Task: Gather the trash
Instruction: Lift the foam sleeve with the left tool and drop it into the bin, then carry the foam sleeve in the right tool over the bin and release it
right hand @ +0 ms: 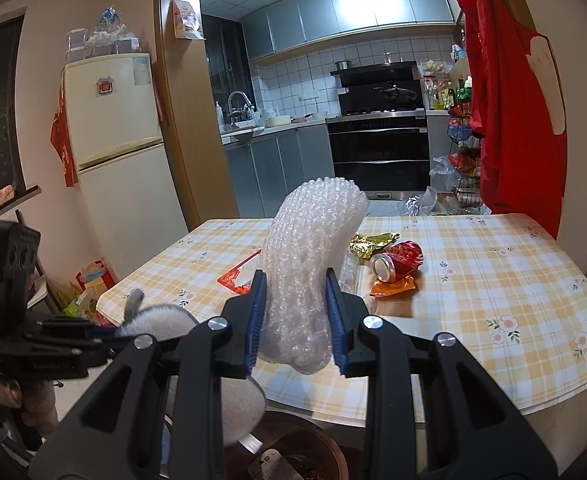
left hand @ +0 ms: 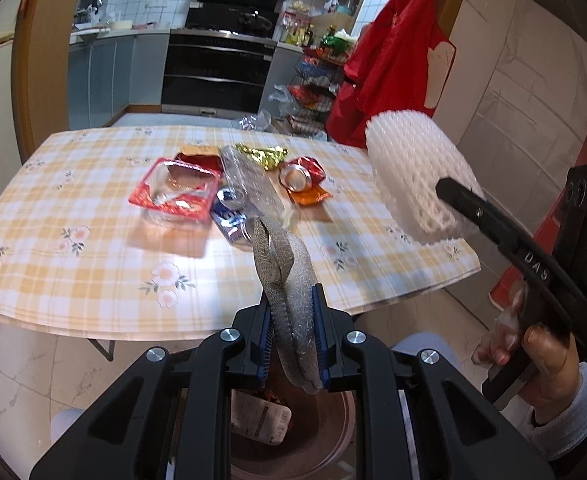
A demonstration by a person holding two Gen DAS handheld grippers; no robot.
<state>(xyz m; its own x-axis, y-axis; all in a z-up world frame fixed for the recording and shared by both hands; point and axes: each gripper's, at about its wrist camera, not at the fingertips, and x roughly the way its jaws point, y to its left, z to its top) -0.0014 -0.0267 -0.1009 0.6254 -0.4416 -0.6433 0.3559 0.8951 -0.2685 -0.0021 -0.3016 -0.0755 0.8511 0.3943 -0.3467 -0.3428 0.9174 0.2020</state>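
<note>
left gripper [left hand: 291, 344] clamped on grey mesh wad [left hand: 283, 276], right gripper [right hand: 295, 320] clamped on white foam net [right hand: 309, 264], both above bin [left hand: 333, 432]

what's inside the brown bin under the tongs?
The bin holds a labelled wrapper over something reddish. The left tongs, gripping a grey foam sleeve, hide the rest.

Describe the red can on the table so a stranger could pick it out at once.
Start at the table with the yellow checked cloth and find the trash heap near its middle. At the heap's right edge lies the red can, crushed and on its side, silver top showing. It rests on an orange wrapper, just in front of a gold wrapper; nothing else there is round and red.
</note>
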